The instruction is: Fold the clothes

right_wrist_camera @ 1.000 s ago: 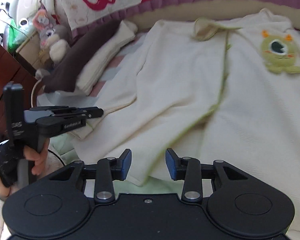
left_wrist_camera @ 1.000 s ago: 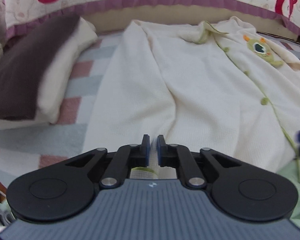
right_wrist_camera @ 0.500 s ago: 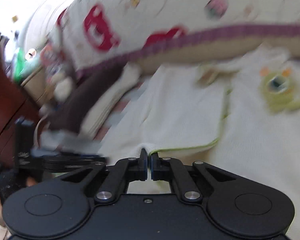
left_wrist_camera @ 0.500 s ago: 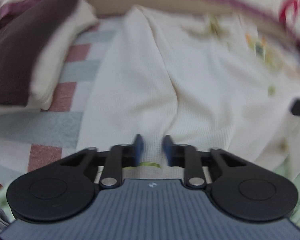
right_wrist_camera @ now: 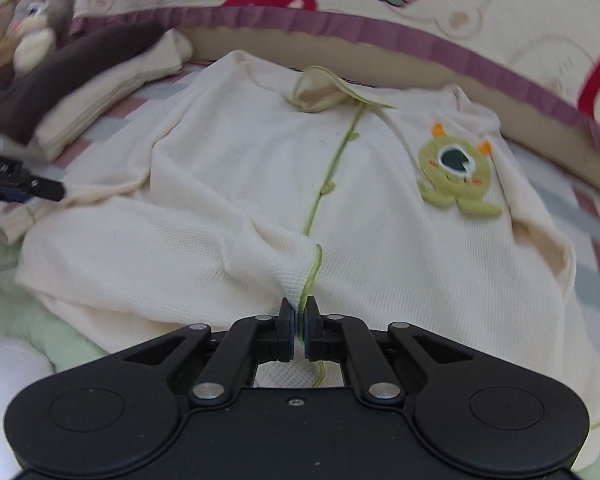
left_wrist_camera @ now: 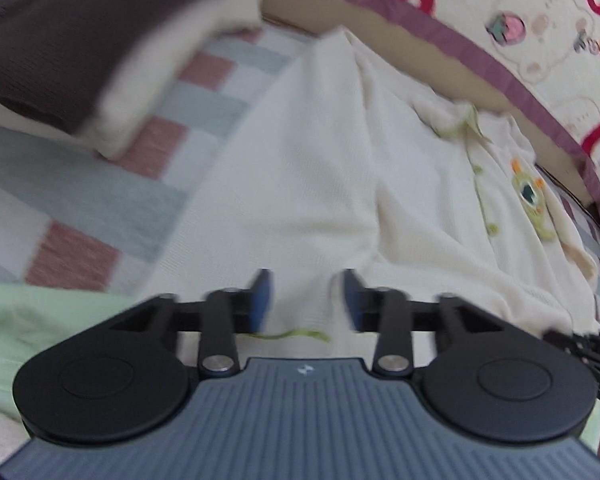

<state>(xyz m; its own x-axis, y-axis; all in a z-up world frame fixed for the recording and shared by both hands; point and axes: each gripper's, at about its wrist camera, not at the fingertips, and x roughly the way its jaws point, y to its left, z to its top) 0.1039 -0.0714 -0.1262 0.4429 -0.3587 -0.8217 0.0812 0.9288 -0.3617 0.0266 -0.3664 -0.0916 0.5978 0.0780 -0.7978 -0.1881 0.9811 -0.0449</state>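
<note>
A cream baby garment (right_wrist_camera: 228, 184) with green trim and a green monster patch (right_wrist_camera: 454, 174) lies spread on the bed; it also shows in the left wrist view (left_wrist_camera: 320, 184). My right gripper (right_wrist_camera: 299, 320) is shut on the garment's green-trimmed front edge at the lower middle, lifting a small ridge of cloth. My left gripper (left_wrist_camera: 306, 300) is open, its jaws apart just above the garment's near hem with nothing between them. Its tip shows at the left edge of the right wrist view (right_wrist_camera: 40, 188), by a sleeve cuff (right_wrist_camera: 12, 224).
A folded brown and cream stack (left_wrist_camera: 80, 40) lies at the far left on the checked bedsheet (left_wrist_camera: 100, 208). A quilt with red bears and purple border (right_wrist_camera: 380, 28) runs along the back. Green cloth (left_wrist_camera: 40, 320) lies near left. Plush toys (right_wrist_camera: 32, 28) sit far left.
My left gripper has opened and let go of the hem, shifting left. My right gripper has closed on the green-trimmed edge and drawn it toward the garment's middle.
</note>
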